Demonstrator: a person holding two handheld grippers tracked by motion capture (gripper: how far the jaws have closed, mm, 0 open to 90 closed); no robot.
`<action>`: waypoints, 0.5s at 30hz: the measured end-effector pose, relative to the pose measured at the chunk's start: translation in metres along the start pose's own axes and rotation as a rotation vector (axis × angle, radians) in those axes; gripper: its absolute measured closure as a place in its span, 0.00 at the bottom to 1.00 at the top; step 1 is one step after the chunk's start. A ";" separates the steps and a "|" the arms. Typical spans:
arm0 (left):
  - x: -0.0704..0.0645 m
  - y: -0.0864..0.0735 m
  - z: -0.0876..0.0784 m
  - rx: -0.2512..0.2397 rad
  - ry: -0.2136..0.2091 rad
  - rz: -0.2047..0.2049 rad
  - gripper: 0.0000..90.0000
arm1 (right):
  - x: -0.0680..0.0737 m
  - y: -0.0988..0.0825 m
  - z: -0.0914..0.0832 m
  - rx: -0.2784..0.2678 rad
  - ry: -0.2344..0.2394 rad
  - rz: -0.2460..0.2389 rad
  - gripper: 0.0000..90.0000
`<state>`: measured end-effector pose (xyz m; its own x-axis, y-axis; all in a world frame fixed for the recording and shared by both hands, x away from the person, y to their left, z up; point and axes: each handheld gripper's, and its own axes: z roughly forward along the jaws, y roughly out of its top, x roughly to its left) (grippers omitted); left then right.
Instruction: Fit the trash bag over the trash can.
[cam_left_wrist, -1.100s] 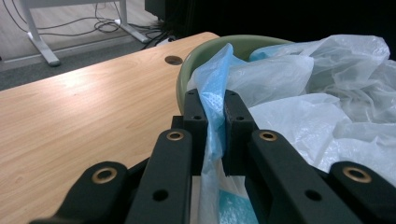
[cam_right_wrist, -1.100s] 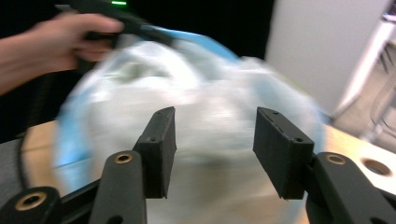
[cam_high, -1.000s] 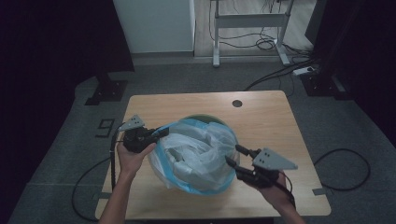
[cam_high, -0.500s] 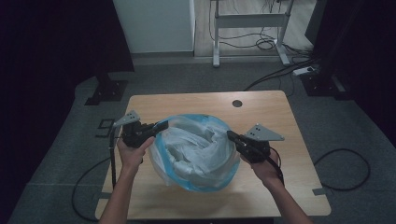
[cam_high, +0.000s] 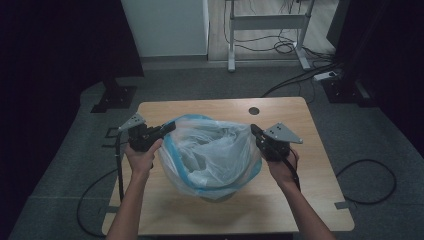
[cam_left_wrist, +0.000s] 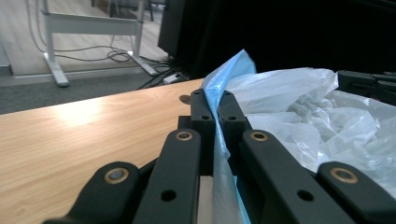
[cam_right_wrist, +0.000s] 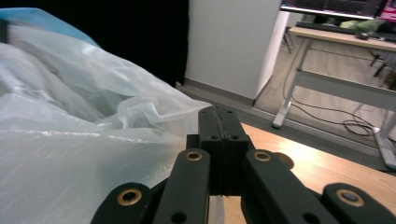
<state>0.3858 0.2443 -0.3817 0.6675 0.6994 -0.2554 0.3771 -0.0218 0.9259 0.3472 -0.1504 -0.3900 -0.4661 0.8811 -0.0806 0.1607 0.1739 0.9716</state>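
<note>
Wooden table (cam_high: 320, 200) bears a plastic bag (cam_high: 210, 155).

High view looks down; gripper views face inward, sharing the bag (cam_high: 210, 150)

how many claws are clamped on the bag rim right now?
2. The left claw pinches the plastic bag at its left edge, on the blue rim; the right claw pinches the opposite right edge.

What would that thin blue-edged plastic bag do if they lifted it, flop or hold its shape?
Probably flop: the plastic bag is crinkled, see-through film that sags between the left gripper and right gripper. It looks very light. It may slip, though both sets of jaws are pinched shut on its rim.
</note>
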 end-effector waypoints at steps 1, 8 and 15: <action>0.002 0.000 0.002 0.001 0.004 -0.006 0.97 | -0.002 -0.001 0.003 0.001 -0.009 0.005 0.99; 0.009 -0.006 0.012 0.034 0.024 -0.008 0.97 | -0.009 -0.011 0.027 0.064 -0.031 0.026 0.99; 0.013 -0.013 0.020 0.099 0.053 -0.031 0.97 | -0.010 -0.023 0.034 0.113 0.006 0.055 0.99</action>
<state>0.4026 0.2394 -0.4030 0.6211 0.7373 -0.2658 0.4599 -0.0683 0.8853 0.3779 -0.1486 -0.4195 -0.4585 0.8883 -0.0260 0.2833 0.1739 0.9431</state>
